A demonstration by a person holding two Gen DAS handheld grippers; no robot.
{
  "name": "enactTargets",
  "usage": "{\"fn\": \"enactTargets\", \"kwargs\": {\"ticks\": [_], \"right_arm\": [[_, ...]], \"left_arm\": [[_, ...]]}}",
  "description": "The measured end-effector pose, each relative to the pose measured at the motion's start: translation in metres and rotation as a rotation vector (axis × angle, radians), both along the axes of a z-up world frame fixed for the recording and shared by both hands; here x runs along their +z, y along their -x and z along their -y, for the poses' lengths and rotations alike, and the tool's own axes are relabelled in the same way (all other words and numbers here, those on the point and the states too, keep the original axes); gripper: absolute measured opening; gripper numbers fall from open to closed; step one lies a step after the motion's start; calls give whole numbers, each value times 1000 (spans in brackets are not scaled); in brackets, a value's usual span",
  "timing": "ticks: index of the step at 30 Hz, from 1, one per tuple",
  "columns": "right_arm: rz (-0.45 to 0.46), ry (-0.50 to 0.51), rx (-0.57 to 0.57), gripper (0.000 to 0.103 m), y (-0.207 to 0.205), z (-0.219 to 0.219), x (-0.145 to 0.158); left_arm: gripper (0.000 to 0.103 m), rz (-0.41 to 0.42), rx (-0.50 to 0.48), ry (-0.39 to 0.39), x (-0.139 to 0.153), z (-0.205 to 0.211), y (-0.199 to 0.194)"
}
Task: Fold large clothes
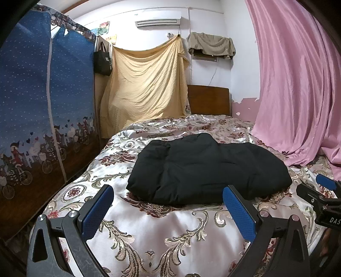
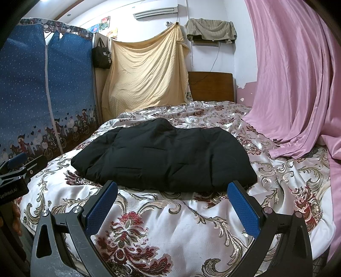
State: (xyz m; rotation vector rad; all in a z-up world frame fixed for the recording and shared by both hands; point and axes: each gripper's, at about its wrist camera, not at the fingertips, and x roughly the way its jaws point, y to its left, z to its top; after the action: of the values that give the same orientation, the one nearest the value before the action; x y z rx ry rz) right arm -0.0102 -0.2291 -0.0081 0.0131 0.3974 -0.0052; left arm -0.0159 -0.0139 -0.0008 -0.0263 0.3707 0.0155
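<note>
- Left gripper: jaws wide apart, nothing between, blue pads facing in, hovering over the near end of the bed.
- Right gripper: jaws wide apart too, empty, blue pads facing in.
- Readable writing: "DAS" in white on the black body of the right gripper, seen at the right edge of the left wrist view; "...DenRobot.AI", first letters cut off, on the left gripper's body at the left edge of the right wrist view. White mark on the black tote bag, too small to read.
- Black padded jacket, folded into a thick bundle, lying flat on the bed just ahead of both sets of fingertips, not touched by either; ahead and slightly right for the left gripper, ahead and slightly left for the right.
- Surface: bed with shiny white satin bedspread, red floral and gold scroll print, wrinkled.
- Far beyond the jacket: brown wooden headboard, yellow sheet hung on the wall, olive cloth draped over a wall fixture, white air conditioner up top, small posters.
- Left of the grippers: blue fabric wardrobe, white dots, cartoon cyclists, white zipper.
- Right: pink curtain, hem spilling onto the bed; pink wall paint peeling.
</note>
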Motion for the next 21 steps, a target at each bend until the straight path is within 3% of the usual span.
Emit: {"fn": "enactTargets", "kwargs": {"ticks": [11, 21], "right_arm": [[-6, 3, 4, 101, 1, 1, -4], [-6, 6, 4, 101, 0, 1, -6]], "left_arm": [[103, 5, 7, -16, -4, 13, 6], [103, -11, 4, 34, -7, 9, 4]]}}
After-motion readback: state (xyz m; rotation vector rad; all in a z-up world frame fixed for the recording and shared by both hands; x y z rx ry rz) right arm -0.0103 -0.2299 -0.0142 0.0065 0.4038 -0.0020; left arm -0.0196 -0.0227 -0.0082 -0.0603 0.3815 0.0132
